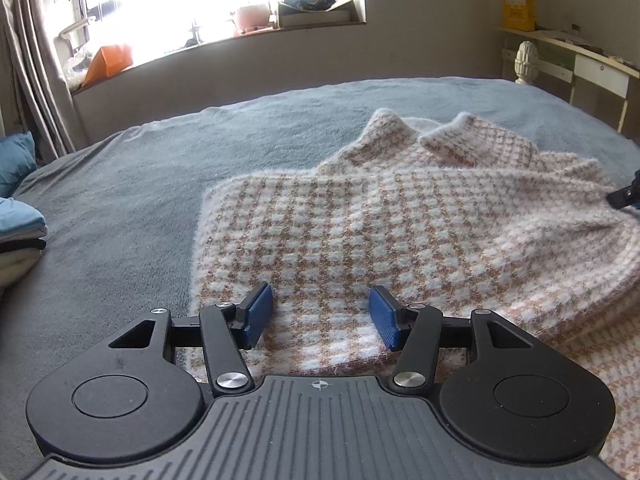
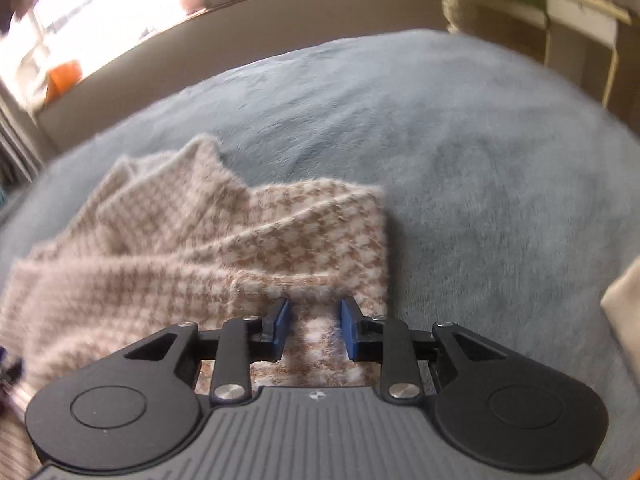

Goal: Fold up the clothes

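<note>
Sweater flat on bed, collar far; left tongs spread above hem, right tongs parted over sleeve edge, pinching nothing.

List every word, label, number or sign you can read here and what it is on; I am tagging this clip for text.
None can be read.
Yellow box on the shelf by the wall: a grid of printed marks on its front, too small and blurred to read.
Left tool: only a crosshair mark on its grey base, no lettering.
Right tool: the same small mark, no lettering.
Checked sweater: no label showing.
</note>
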`<state>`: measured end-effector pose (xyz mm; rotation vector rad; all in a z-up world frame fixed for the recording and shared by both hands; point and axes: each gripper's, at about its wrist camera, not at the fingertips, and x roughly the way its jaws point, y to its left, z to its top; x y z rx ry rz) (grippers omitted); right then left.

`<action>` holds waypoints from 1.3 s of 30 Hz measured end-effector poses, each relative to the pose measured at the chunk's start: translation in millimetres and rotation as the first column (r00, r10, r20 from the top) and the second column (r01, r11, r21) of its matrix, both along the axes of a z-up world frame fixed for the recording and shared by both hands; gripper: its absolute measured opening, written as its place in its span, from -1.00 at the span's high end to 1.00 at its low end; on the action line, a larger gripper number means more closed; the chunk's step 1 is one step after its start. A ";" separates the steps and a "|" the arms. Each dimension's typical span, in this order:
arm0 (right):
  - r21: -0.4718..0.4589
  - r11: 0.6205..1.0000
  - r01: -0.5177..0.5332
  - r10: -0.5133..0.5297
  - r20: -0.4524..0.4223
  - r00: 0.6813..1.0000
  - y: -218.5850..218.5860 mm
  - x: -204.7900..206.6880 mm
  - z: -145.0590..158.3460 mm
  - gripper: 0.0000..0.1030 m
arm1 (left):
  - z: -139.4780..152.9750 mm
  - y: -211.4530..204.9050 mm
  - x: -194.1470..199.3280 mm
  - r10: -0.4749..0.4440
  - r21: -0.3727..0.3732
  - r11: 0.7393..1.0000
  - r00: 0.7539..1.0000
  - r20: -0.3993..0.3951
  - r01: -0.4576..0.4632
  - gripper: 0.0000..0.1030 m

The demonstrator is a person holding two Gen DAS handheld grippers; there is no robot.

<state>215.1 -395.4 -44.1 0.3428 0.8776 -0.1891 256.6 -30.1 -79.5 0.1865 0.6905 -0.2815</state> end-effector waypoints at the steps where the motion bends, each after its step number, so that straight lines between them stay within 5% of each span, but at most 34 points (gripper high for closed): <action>1: 0.012 1.000 0.009 -0.009 0.001 1.000 -3.8 -2.6 4.9 0.46 | 4.4 3.5 1.2 -0.003 -0.013 1.000 1.000 -0.013 0.002 -0.05; 5: 0.018 0.999 0.040 -0.041 0.019 0.999 -17.6 -21.5 34.0 0.43 | 29.0 23.1 1.8 -0.011 -0.072 0.997 0.999 -0.039 0.009 -0.05; 12: 0.074 0.996 -0.056 0.051 0.064 0.997 -22.0 -72.8 89.2 0.43 | 96.3 88.7 -17.3 -0.030 -0.186 0.982 0.998 -0.054 0.020 -0.05; 17: 0.190 0.968 -0.164 0.146 0.107 0.983 -15.6 -112.4 123.2 0.43 | 123.4 137.6 -57.6 -0.059 -0.100 0.994 0.996 -0.063 0.052 -0.06; 21: 0.317 0.910 -0.268 0.237 0.133 0.962 -10.9 -156.8 132.2 0.25 | 108.4 171.7 -96.5 -0.060 -0.114 0.993 0.979 -0.196 0.038 -0.08; 25: 0.431 0.846 -0.315 0.313 0.078 0.947 -11.2 -201.4 110.0 -0.14 | 77.7 195.8 -140.0 -0.082 -0.120 0.992 0.944 -0.320 0.046 -0.08; 30: 0.507 0.830 -0.234 0.334 -0.114 0.936 -14.7 -248.2 52.8 -0.17 | 30.9 217.1 -176.2 -0.114 -0.229 0.973 0.866 -0.487 -0.001 -0.08; 33: 0.577 0.805 -0.138 0.273 -0.154 0.950 -23.4 -268.1 25.4 -0.17 | 12.3 220.7 -186.1 -0.159 -0.338 0.940 0.826 -0.541 -0.041 -0.08; 37: 0.636 0.769 -0.061 0.199 -0.148 0.969 -29.9 -280.2 0.5 -0.16 | 0.3 219.6 -189.7 -0.253 -0.495 0.866 0.789 -0.561 -0.074 -0.08; 39: 0.670 0.742 -0.022 0.156 -0.141 0.978 -33.5 -281.5 -13.5 -0.17 | -7.3 215.0 -191.0 -0.274 -0.519 0.850 0.773 -0.573 -0.084 -0.08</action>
